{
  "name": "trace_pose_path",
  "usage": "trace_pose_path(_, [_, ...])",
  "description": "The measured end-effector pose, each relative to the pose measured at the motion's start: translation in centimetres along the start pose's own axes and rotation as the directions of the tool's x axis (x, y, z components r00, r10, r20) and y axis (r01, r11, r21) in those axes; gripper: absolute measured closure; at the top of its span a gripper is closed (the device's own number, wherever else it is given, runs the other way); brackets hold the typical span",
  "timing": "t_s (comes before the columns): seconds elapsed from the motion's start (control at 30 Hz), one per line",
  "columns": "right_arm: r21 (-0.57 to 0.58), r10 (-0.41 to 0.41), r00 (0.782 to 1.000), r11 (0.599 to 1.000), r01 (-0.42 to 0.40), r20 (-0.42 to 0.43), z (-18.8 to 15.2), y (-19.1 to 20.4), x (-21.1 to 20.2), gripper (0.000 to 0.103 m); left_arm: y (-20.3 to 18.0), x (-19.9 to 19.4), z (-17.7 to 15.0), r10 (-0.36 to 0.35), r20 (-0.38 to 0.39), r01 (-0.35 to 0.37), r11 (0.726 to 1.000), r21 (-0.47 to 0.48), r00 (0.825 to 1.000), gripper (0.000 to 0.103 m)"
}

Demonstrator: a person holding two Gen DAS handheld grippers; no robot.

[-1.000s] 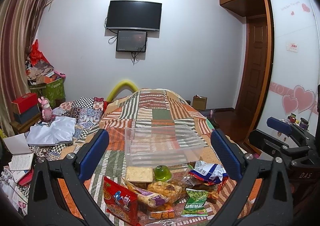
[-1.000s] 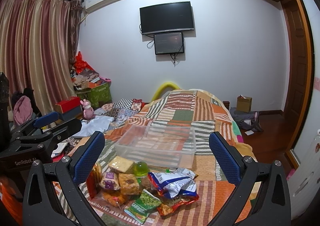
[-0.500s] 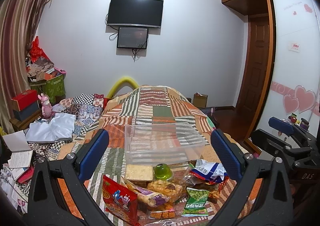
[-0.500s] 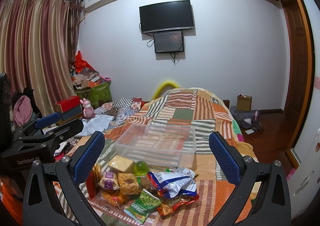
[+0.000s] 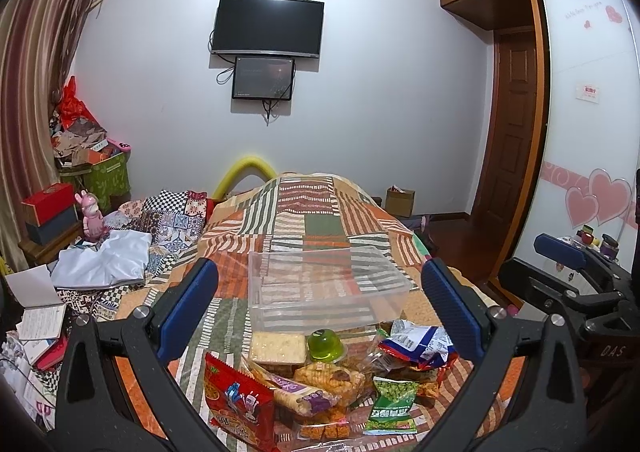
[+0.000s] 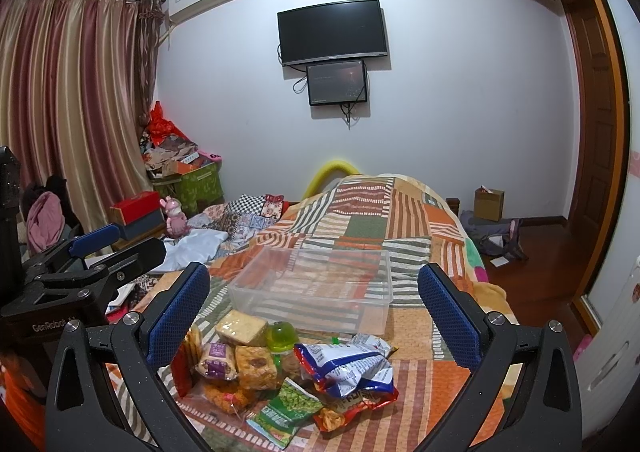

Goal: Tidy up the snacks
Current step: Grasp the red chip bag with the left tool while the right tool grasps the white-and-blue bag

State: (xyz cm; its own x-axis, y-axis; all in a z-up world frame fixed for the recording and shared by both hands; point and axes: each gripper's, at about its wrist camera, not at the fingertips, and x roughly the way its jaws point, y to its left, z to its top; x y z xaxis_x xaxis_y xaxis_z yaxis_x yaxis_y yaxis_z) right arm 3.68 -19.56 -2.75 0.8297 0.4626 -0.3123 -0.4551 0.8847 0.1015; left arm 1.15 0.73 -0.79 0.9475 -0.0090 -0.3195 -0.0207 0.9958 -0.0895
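Both grippers, left (image 5: 320, 308) and right (image 6: 314, 306), are spread wide, holding nothing. Snacks (image 5: 320, 376) sit piled on the patchwork quilt (image 5: 312, 211), clear empty bin (image 5: 324, 284) just beyond; nothing blocking.

"DAS" reads on my right gripper (image 5: 608, 351) body, "GenRobot" on my left gripper (image 6: 52, 326) body. Snack packet print too small to read.

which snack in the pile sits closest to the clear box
The green jelly cup, round and translucent, just in front of the clear box; the wrapped cracker block lies beside it.
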Motion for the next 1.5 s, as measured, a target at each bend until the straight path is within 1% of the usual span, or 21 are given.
trace_pose_path(0.47, [-0.002,0.001,1.000,1.000,-0.001,-0.012,-0.2,-0.1,0.5,0.000,0.1,0.3,-0.1,0.006,-0.012,-0.006,1.000,0.000,1.000,0.000])
trace_pose_path(0.63, [0.004,-0.005,0.999,1.000,0.005,-0.042,-0.6,-0.5,1.2,0.000,0.8,1.1,-0.9,0.026,-0.049,-0.026,1.000,-0.003,0.998,0.000])
trace_pose_path(0.77, [0.018,-0.010,0.996,1.000,0.011,-0.086,-1.5,-1.2,2.0,0.000,1.5,2.0,-1.9,0.050,-0.090,-0.049,0.999,0.005,0.995,0.000])
trace_pose_path(0.93, [0.026,-0.018,0.989,0.999,0.022,-0.147,-2.8,-2.0,3.1,0.000,2.8,3.6,-4.1,0.085,-0.168,-0.083,0.996,0.017,0.982,0.000])
trace_pose_path(1.1, [0.034,-0.023,0.971,0.999,0.031,-0.237,-4.7,-2.7,4.8,0.000,4.4,4.9,-6.5,0.121,-0.243,-0.117,0.993,0.028,0.963,0.000])
trace_pose_path(1.33, [0.045,-0.017,0.940,0.998,0.034,-0.341,-6.9,-3.5,6.5,0.000,6.1,6.0,-9.5,0.108,-0.339,-0.112,0.994,0.009,0.934,0.000])
trace_pose_path(1.43, [0.050,-0.015,0.930,0.998,0.035,-0.367,-7.4,-3.7,7.0,0.000,6.1,6.4,-10.5,0.109,-0.360,-0.107,0.994,0.027,0.926,0.000])
trace_pose_path(1.5, [0.055,-0.011,0.926,0.998,0.035,-0.378,-7.6,-3.9,7.3,0.000,6.3,6.9,-11.3,0.106,-0.384,-0.105,0.994,0.023,0.917,0.000])
